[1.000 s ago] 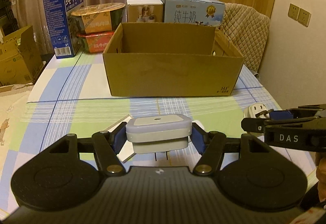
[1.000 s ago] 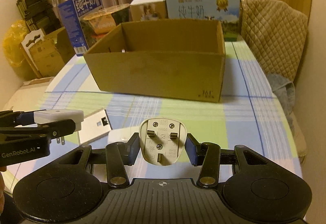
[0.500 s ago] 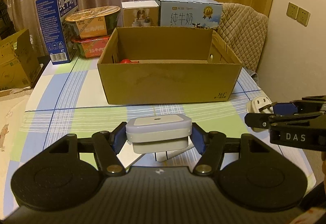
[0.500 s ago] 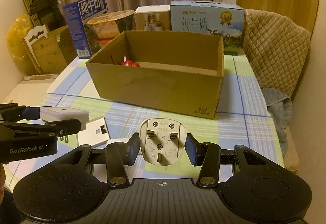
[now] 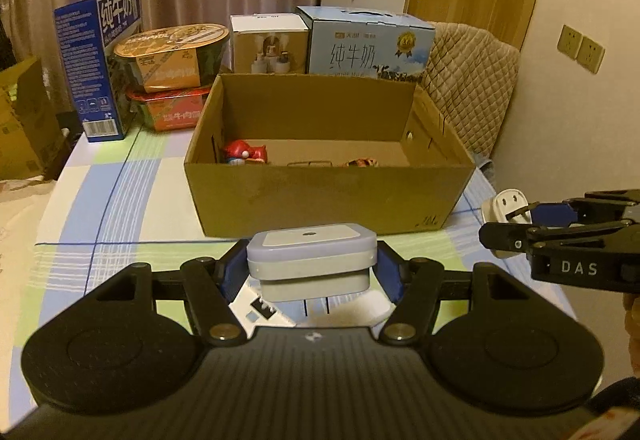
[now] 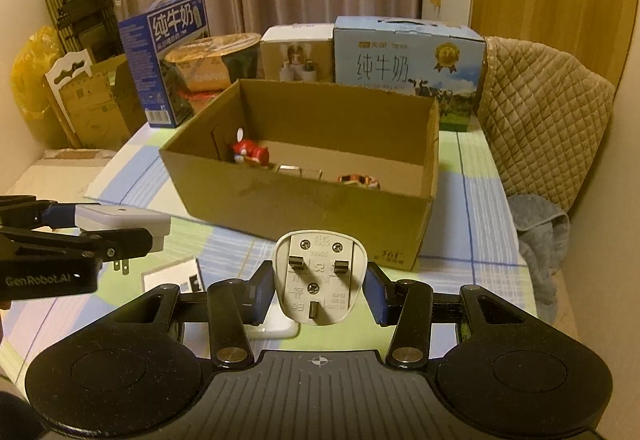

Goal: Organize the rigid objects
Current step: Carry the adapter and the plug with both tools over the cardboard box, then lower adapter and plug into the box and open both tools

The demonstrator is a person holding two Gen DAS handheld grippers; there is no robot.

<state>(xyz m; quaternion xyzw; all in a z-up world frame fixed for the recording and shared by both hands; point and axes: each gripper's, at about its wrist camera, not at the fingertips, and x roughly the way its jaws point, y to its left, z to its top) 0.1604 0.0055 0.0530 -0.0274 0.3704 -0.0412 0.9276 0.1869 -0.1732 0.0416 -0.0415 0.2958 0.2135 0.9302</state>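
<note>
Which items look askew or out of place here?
Nothing stands out. Left gripper holds the charger level, right gripper holds the plug squarely, and the cardboard box sits upright with toys inside.

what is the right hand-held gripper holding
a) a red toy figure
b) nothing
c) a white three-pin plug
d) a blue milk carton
c: the right hand-held gripper has its blue pads pressed on both sides of a white three-pin plug, pin face toward the camera, lifted in front of the open brown cardboard box.

Cardboard box (image 5: 328, 195) mid-table (image 5: 120, 207), toy (image 5: 244, 152) inside at left, milk carton (image 5: 370, 41) behind.
</note>
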